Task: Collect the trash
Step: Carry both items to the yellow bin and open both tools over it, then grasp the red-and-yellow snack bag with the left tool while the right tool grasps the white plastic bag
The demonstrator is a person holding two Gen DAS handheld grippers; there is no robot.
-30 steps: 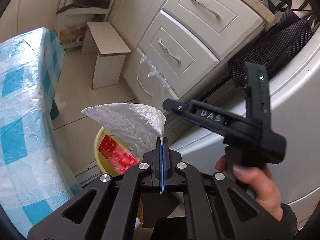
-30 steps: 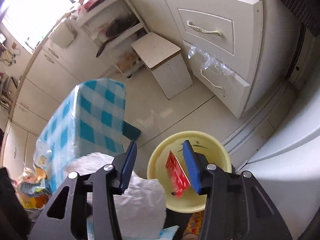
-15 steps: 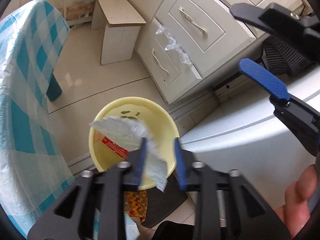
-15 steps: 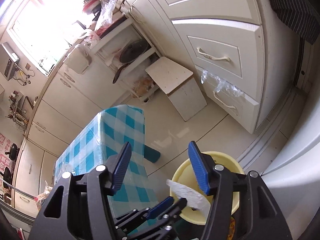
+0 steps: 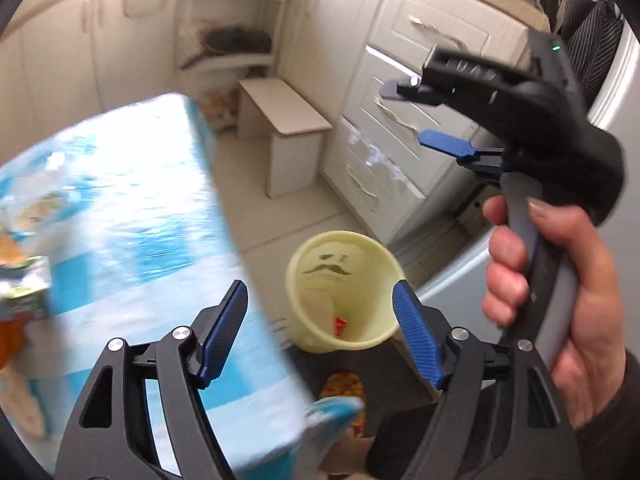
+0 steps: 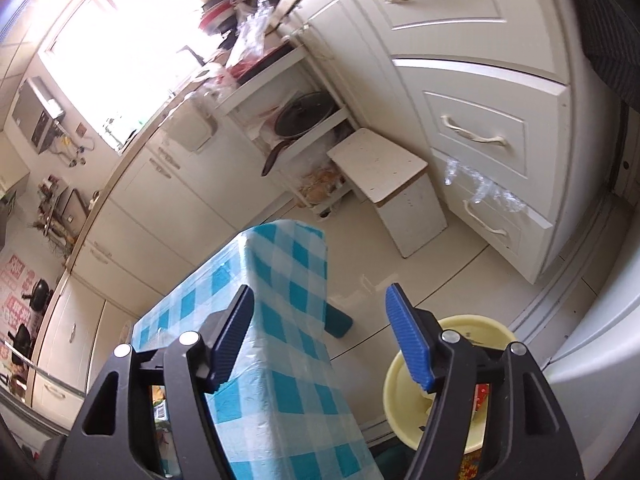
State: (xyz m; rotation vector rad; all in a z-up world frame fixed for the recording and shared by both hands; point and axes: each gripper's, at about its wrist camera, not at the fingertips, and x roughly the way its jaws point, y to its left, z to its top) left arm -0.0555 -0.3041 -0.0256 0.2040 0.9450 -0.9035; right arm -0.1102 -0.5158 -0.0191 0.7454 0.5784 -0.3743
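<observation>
A pale yellow bin [image 5: 344, 276] with a moustache drawing stands on the floor beside the table. Inside it lie a white paper napkin [image 5: 316, 312] and a red wrapper [image 5: 340, 326]. My left gripper [image 5: 320, 316] is open and empty above the bin. My right gripper [image 6: 320, 336] is open and empty, held higher; it also shows at the upper right of the left wrist view [image 5: 436, 116]. The bin shows in the right wrist view [image 6: 404, 392] behind the right finger, with the red wrapper [image 6: 482, 394] in it.
A table with a blue-and-white checked cover [image 6: 280, 320] stands left of the bin, with packets [image 5: 24, 280] on it. A white stool [image 6: 400, 192], cream drawers [image 6: 480, 132] and a grey appliance [image 6: 600, 360] surround the floor space.
The left gripper opened and let go of the white napkin, which dropped into the yellow bin. Both grippers then rose and swung back toward the table.
</observation>
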